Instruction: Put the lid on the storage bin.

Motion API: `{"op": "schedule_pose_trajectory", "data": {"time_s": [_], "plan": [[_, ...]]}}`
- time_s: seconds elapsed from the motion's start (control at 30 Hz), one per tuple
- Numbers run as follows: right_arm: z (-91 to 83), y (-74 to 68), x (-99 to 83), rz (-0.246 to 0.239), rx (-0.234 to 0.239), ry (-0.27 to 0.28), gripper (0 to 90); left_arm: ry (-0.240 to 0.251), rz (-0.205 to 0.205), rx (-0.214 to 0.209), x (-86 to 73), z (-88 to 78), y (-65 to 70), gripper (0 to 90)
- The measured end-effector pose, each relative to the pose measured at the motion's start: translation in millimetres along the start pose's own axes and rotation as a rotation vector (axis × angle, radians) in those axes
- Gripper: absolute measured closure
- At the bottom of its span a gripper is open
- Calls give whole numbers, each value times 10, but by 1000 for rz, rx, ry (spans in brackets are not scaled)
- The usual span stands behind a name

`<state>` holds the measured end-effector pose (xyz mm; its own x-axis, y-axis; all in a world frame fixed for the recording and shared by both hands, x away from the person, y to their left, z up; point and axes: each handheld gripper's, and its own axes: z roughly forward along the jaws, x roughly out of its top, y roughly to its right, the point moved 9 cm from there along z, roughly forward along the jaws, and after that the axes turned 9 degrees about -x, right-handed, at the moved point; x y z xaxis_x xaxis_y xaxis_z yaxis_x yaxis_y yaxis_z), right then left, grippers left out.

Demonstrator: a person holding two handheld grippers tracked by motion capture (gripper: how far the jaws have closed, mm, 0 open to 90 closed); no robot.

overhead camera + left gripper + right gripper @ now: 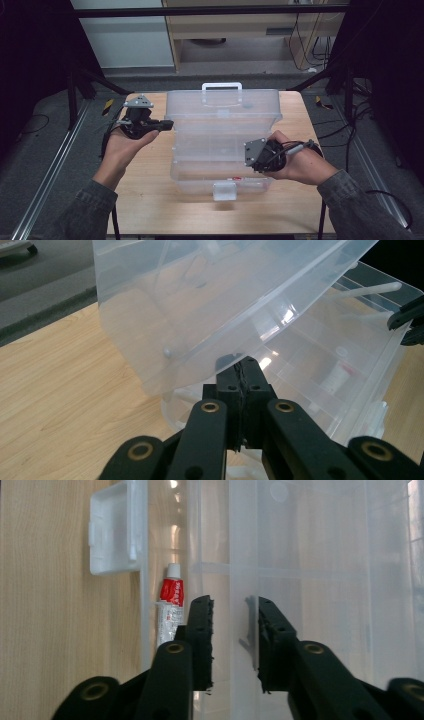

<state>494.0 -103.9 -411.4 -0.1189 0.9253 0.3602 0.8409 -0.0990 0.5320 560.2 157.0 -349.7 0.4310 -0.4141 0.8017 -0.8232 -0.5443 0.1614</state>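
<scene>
Two grippers at the clear toolbox (223, 145) mid-table: our left gripper (245, 371), jaws together, props its tier; right gripper (234, 630) hovers parted near a tube (169, 611). Next, we judge, grasp it.

Dim surroundings, glare on plastic

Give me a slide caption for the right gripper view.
Open right gripper over a clear plastic organiser box, a red-and-white tube inside.

Grey-green sleeves (80, 212); each black hand-held gripper (167, 124) has brass-ringed pivots and a grey plate
</scene>
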Motion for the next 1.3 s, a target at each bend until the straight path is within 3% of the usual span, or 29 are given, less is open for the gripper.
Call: {"op": "schedule_pose_trajectory", "data": {"time_s": [0.17,0.43,0.57,0.6,0.83,1.3], "plan": [[-2,-53,-4,46,0,21,541,7,0,-1,-26,-8,22,888],[-105,-80,-24,123,-60,57,372,4,-5,-13,-92,-9,63,886],[-191,-80,-53,168,-93,68,314,16,22,-22,-104,2,75,886],[-212,-74,-70,177,-103,68,301,2,3,-19,-138,-9,93,886],[-327,-42,-288,279,-149,61,236,-1,3,-32,-217,4,140,878],[-525,-19,-678,407,-185,69,191,-1,-2,-53,-400,42,226,888]]}}
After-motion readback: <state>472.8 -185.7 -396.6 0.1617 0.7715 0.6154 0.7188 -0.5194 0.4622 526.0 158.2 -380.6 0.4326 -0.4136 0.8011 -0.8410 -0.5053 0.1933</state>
